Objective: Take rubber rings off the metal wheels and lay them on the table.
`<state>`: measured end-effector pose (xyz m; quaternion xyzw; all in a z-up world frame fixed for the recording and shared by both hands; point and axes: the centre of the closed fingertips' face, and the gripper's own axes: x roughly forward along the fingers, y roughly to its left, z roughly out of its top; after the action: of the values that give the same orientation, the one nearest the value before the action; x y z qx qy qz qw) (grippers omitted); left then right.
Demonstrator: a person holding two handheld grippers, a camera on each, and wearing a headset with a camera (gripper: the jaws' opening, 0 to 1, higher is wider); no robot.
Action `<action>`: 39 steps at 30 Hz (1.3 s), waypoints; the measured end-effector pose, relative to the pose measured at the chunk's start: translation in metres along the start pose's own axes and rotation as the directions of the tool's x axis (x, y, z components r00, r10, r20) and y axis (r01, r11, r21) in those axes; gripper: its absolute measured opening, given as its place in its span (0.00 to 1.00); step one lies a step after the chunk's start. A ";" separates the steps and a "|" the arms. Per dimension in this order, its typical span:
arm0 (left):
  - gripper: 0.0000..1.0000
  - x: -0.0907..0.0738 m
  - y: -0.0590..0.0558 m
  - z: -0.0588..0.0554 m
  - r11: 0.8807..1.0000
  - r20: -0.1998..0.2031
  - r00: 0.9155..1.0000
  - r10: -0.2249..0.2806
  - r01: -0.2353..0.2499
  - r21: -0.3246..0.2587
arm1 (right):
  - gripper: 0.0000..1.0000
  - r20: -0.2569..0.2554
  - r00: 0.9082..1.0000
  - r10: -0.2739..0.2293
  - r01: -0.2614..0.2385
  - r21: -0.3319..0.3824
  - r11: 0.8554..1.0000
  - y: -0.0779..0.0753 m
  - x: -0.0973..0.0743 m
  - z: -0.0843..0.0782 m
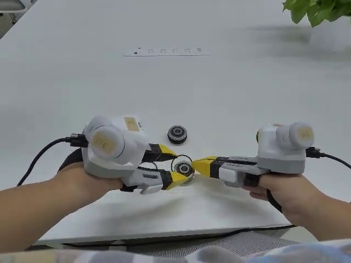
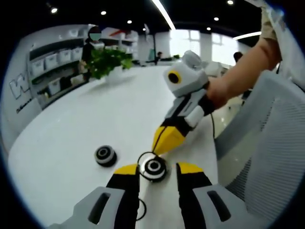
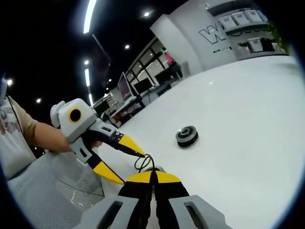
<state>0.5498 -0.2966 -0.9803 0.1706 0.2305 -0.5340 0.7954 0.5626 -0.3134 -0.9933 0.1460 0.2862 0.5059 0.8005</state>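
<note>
Nearest, the right gripper (image 3: pixel 153 174) has its jaws closed on a thin black ring (image 2: pixel 144 155), which is partly lifted off the wheel (image 1: pixel 184 169). That wheel sits between the parted jaws of the left gripper (image 2: pixel 157 168), with a gap showing at one jaw, close to the near edge of the table (image 1: pixel 164 213). Trouble likely starts there. With the wheel unclamped, it may follow the pull instead of shedding the ring, then tip or roll off that edge. So slim a pinch could also slip and let the ring snap back on. If the ring frees suddenly, it may fly. Just beyond lies a second wheel (image 1: pixel 177 133), which a jerking gripper could knock.
</note>
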 end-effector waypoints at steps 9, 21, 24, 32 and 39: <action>0.38 -0.016 0.001 0.005 1.000 0.024 1.000 0.002 -0.002 -0.018 | 0.00 0.005 1.000 0.007 -0.007 0.010 1.000 0.003 -0.002 0.004; 0.47 -0.035 0.000 0.013 0.999 0.051 0.999 0.010 -0.008 -0.046 | 0.00 0.007 1.000 0.025 -0.025 0.021 0.999 0.016 0.000 0.011; 0.49 -0.039 0.002 0.015 0.996 0.065 0.998 0.017 -0.012 -0.085 | 0.00 0.006 0.999 0.031 -0.031 0.021 0.999 0.018 0.001 0.012; 0.55 -0.053 0.009 0.016 0.994 0.077 0.996 0.050 -0.042 -0.100 | 0.00 0.007 0.999 0.042 -0.042 0.022 0.999 0.019 0.004 0.015; 0.61 -0.064 0.010 0.008 0.993 0.063 0.996 0.066 -0.059 -0.103 | 0.00 0.012 0.999 0.049 -0.049 0.027 0.998 0.022 0.008 0.019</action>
<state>0.5402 -0.2480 -0.9381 0.1194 0.2253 -0.5018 0.8265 0.5611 -0.2952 -0.9692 0.1666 0.2848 0.5206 0.7874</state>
